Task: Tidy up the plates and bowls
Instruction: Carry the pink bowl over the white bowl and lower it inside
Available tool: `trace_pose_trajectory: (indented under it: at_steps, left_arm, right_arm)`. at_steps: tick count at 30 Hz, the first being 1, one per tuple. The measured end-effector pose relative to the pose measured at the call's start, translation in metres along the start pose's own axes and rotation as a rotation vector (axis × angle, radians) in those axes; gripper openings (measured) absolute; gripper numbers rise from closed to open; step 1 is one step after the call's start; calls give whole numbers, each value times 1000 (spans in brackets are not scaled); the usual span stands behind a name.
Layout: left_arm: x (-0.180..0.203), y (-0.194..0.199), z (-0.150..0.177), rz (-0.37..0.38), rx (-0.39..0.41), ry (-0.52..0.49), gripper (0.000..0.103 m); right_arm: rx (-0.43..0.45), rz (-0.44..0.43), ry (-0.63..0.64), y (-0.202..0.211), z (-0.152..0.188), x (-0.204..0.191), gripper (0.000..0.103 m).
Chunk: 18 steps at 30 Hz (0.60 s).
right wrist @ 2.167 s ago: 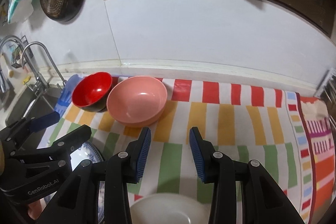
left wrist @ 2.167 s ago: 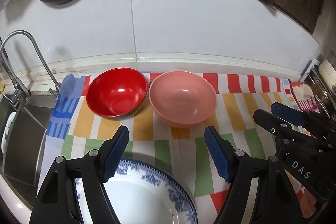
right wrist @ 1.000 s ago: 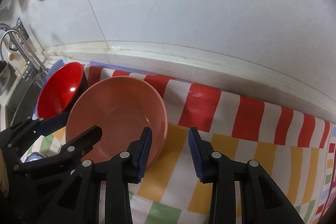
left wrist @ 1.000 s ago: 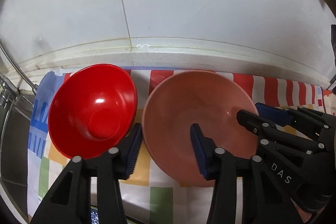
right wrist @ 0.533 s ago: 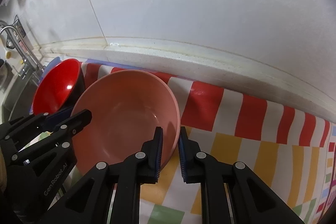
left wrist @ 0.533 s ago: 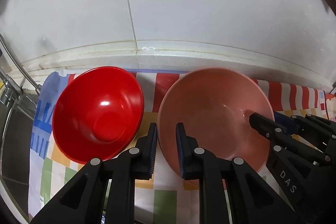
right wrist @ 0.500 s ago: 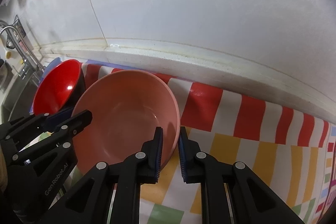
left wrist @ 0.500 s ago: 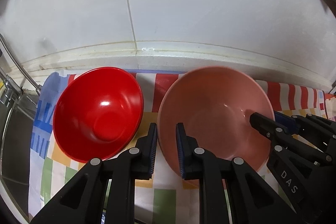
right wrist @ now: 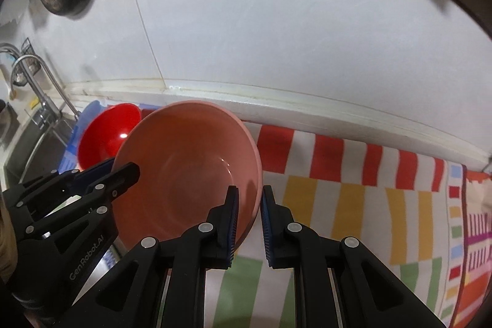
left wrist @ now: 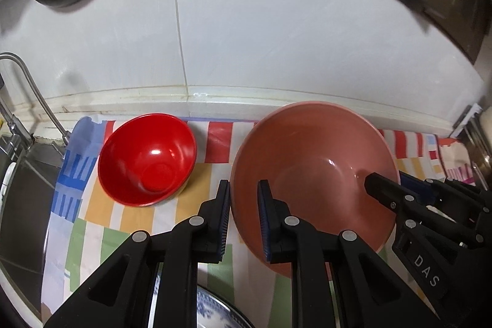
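The left tool (left wrist: 243, 220) is pinched on the near-left rim of the pink bowl (left wrist: 313, 171), one pad outside the wall and one inside, and the right tool (right wrist: 248, 223) is pinched on the rim on the opposite side in the same way, so the bowl hangs between the two. It appears lifted and tipped, its mouth turned toward the cameras, clear of the striped cloth (right wrist: 353, 195) that covers the bench. Just to the bowl's left, toward the sink end of the bench and near the back edge, the red bowl (left wrist: 147, 159) sits upright on the cloth, apart from the pink one. At the bench's front edge, below the left tool, the rim of a blue-patterned plate (left wrist: 212, 309) peeks out. If nesting is meant, the red bowl lies left of the load, nearer the left tool.
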<state>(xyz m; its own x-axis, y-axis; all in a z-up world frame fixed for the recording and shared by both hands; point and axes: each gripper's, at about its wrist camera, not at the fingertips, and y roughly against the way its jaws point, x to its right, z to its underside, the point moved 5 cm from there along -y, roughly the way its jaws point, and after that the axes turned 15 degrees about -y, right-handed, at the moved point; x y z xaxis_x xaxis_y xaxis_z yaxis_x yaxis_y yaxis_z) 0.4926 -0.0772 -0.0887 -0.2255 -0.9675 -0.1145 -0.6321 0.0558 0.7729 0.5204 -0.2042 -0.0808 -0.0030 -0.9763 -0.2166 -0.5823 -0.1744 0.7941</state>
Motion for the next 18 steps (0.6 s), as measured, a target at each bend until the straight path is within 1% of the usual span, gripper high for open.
trace_pose_trajectory:
  at_steps: [7, 18]
  left_arm:
    - [11, 39, 6, 29, 57, -26, 19]
    - [34, 86, 29, 76, 99, -79, 19]
  right_arm:
    - [52, 20, -28, 43, 15, 1, 16]
    - [109, 63, -66, 102, 48, 5, 16]
